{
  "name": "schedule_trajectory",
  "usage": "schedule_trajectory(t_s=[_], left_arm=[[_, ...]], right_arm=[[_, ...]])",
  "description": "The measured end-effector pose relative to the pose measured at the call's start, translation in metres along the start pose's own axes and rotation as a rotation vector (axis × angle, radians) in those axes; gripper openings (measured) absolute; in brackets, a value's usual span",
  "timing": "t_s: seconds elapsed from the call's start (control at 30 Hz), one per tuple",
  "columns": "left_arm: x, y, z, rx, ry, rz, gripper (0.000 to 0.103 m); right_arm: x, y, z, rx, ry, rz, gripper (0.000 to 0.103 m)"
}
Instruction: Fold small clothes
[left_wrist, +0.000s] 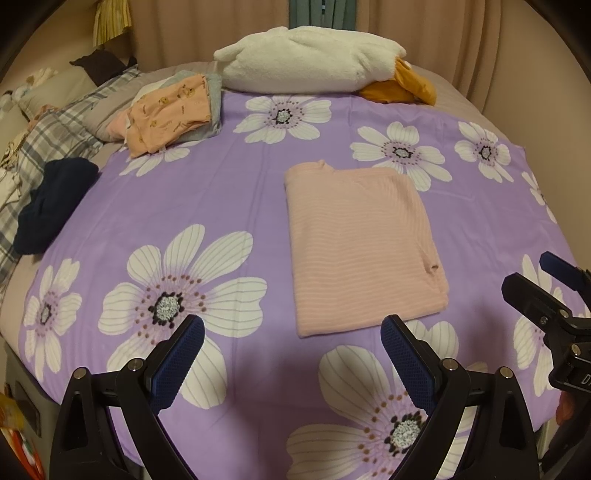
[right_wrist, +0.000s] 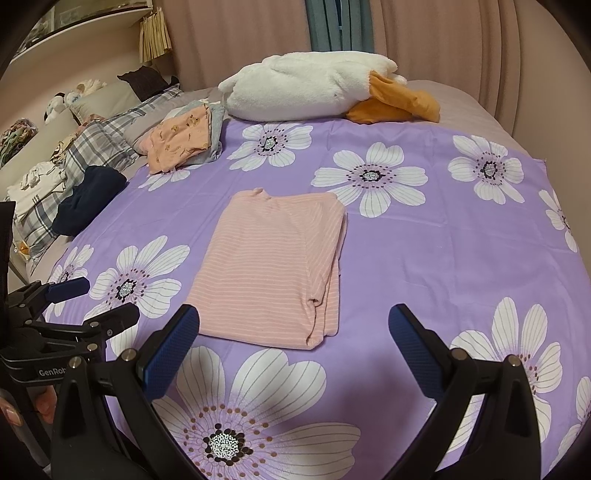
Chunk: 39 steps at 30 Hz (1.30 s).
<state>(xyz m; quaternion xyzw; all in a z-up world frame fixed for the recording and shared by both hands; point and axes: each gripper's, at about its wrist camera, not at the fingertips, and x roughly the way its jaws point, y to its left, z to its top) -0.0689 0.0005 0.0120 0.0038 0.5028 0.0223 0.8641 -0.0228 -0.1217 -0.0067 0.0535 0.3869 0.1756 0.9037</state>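
Note:
A pink striped top (left_wrist: 362, 243) lies folded into a rectangle on the purple flowered sheet (left_wrist: 229, 192); it also shows in the right wrist view (right_wrist: 273, 269). My left gripper (left_wrist: 291, 332) is open and empty, held above the sheet just short of the top's near edge. My right gripper (right_wrist: 293, 321) is open and empty, near the top's near edge. The right gripper also shows at the right edge of the left wrist view (left_wrist: 532, 280), and the left gripper at the left edge of the right wrist view (right_wrist: 99, 299).
A stack of folded clothes with an orange printed piece on top (left_wrist: 173, 110) sits at the far left of the sheet. A navy garment (left_wrist: 51, 206) lies at the left edge. A white plush goose (left_wrist: 310, 62) lies at the back. Plaid pillows (left_wrist: 55, 129) are on the left.

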Motion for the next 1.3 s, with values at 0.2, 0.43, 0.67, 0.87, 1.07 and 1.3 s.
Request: schedule_trajectory(t_s=[0.2, 0.43, 0.67, 0.87, 1.07, 1.3], left_arm=[[0.0, 0.0, 0.0002, 0.0, -0.001, -0.001, 0.096], [0.0018, 0.001, 0.0006, 0.004, -0.001, -0.001, 0.096], [0.0023, 0.0024, 0.0011, 0.003, -0.003, -0.002, 0.096], [0.0025, 0.0028, 0.0033, 0.005, -0.005, -0.001, 0.096], [0.0026, 0.0035, 0.0048, 0.007, -0.008, 0.002, 0.096], [-0.002, 0.0024, 0.0044, 0.003, -0.016, 0.012, 0.096]], right_arm=[[0.0008, 0.0009, 0.0002, -0.001, 0.0, 0.003, 0.103], [0.0021, 0.003, 0.0012, -0.005, 0.003, 0.005, 0.103], [0.002, 0.004, 0.0009, -0.004, 0.0, 0.005, 0.103], [0.0022, 0.0011, 0.0079, -0.009, -0.006, 0.015, 0.103], [0.0026, 0.001, 0.0081, -0.009, -0.003, 0.019, 0.103], [0.0021, 0.0016, 0.0077, -0.011, -0.009, 0.02, 0.103]])
